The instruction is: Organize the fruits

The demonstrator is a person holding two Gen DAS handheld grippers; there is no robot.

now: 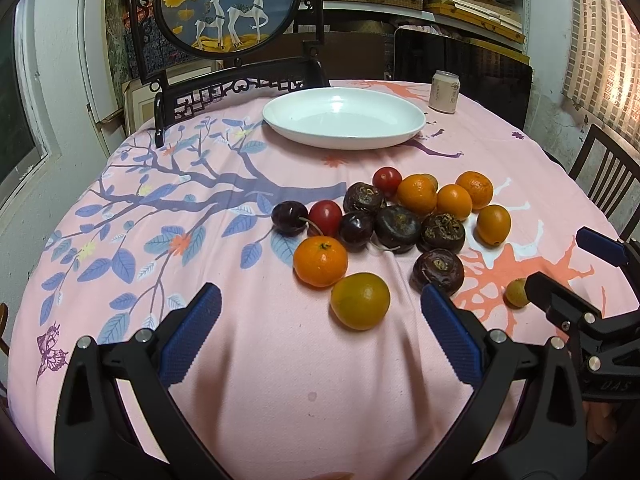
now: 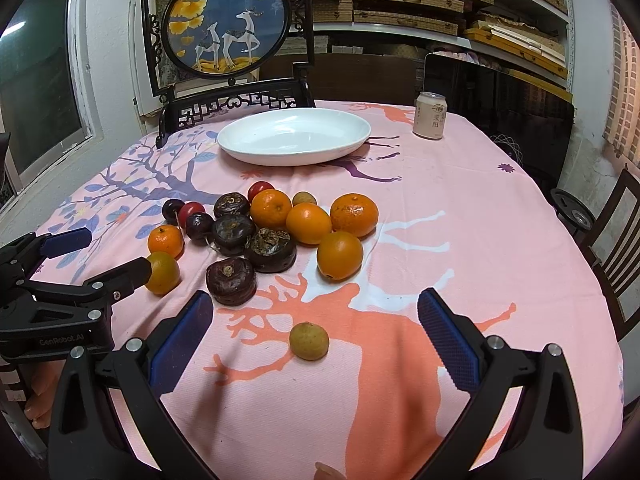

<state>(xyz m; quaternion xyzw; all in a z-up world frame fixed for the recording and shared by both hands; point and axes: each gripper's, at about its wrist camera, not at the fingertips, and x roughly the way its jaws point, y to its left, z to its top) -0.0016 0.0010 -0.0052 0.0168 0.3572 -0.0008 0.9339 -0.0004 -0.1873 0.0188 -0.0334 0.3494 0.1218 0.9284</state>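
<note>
A heap of fruit lies mid-table: oranges (image 1: 320,261), dark water chestnuts (image 1: 398,229), cherries (image 1: 289,218) and red cherry tomatoes (image 1: 387,178). An empty white oval plate (image 1: 344,117) sits behind them, also in the right wrist view (image 2: 294,136). My left gripper (image 1: 320,320) is open and empty, just short of a yellow-orange fruit (image 1: 360,301). My right gripper (image 2: 314,328) is open, with a small tan longan (image 2: 309,340) lying on the cloth between its fingers, untouched. Each gripper shows in the other's view: right (image 1: 568,264), left (image 2: 108,254).
A drink can (image 1: 444,91) stands behind the plate at the right, also in the right wrist view (image 2: 430,120). A carved stand with a round deer painting (image 1: 228,4) rises at the table's far left edge. A wooden chair (image 2: 616,248) stands at the right. Pink patterned cloth covers the table (image 1: 280,360).
</note>
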